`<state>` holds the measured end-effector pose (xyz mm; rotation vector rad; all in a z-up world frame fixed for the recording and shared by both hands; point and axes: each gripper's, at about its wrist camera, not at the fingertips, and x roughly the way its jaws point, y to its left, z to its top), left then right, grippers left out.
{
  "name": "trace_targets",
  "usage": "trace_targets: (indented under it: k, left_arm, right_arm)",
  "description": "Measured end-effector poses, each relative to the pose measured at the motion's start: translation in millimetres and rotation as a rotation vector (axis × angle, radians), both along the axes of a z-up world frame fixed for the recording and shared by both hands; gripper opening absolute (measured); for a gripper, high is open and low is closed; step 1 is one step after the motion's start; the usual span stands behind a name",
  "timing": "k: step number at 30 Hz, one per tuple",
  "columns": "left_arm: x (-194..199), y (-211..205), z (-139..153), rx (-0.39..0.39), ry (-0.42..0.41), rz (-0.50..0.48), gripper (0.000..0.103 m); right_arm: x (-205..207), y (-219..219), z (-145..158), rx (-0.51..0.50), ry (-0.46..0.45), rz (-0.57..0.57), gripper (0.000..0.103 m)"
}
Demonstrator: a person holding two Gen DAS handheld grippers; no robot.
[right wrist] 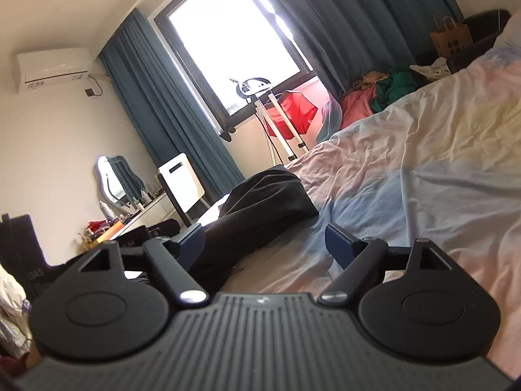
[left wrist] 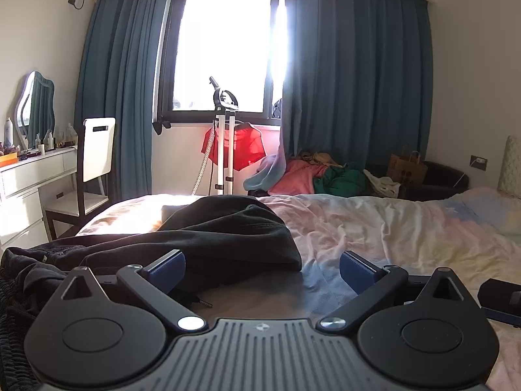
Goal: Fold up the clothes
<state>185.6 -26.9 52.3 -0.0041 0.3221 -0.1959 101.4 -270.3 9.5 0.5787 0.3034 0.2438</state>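
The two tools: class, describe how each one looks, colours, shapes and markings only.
The left tool and right tool look alike: black linkage arms with silver pivot screws, blue ribbed pads on the fingers, two round black discs, and a grey ribbed plate with a small central emblem. No cables or sleeves show.

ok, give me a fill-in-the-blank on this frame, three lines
1. The black garment lies on the ____.
2. Both the left gripper and the right gripper are ____.
3. The garment on the steamer stand by the window is ____.

Missing words: bed; open; red
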Motion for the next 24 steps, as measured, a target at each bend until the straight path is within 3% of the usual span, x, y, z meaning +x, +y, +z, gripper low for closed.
trace_targets:
  k: [3, 6, 10, 13, 15, 17, 20, 24]
  left_arm:
    - [3.6, 10.9, -12.9, -0.034, -0.008, 0.023, 0.102]
    - [2.2, 30.3, -20.0, -0.075, -0.031, 0.072, 0.102]
    - [11.6, 62.7, -23.2, -0.113, -0.043, 0.142, 0.102]
    - [29.9, 92.9, -29.8, -0.196, 0.015, 0.17, 0.102]
    - [42.0, 117.6, -40.3, -0.265, 0.063, 0.176, 0.102]
    - [51.7, 138.6, -52.9, -0.282, 0.105, 0.234, 0.102]
    - [68.2, 173.9, -73.9, -0.391, 0.174, 0.288, 0.102]
    - [82.5, 191.4, -89.0, -0.434, 0.174, 0.296, 0.103]
  right_arm:
    - [8.8, -8.0, -14.5, 0.105, 0.067, 0.005, 0.084]
    - [37.0, -13.6, -33.0, 0.302, 0.164, 0.043, 0.084]
    - [105.0, 10.2, -57.4, 0.511, 0.292, 0.132, 0.084]
    - [169.7, 42.6, -85.3, 0.687, 0.347, 0.189, 0.084]
    - [213.1, 64.9, -103.3, 0.741, 0.38, 0.191, 0.084]
    - [253.9, 84.1, -120.6, 0.783, 0.403, 0.177, 0.084]
    - [308.2, 102.3, -143.3, 0.837, 0.397, 0.117, 0.084]
    - [361.6, 110.1, -169.4, 0.876, 0.391, 0.019, 0.082]
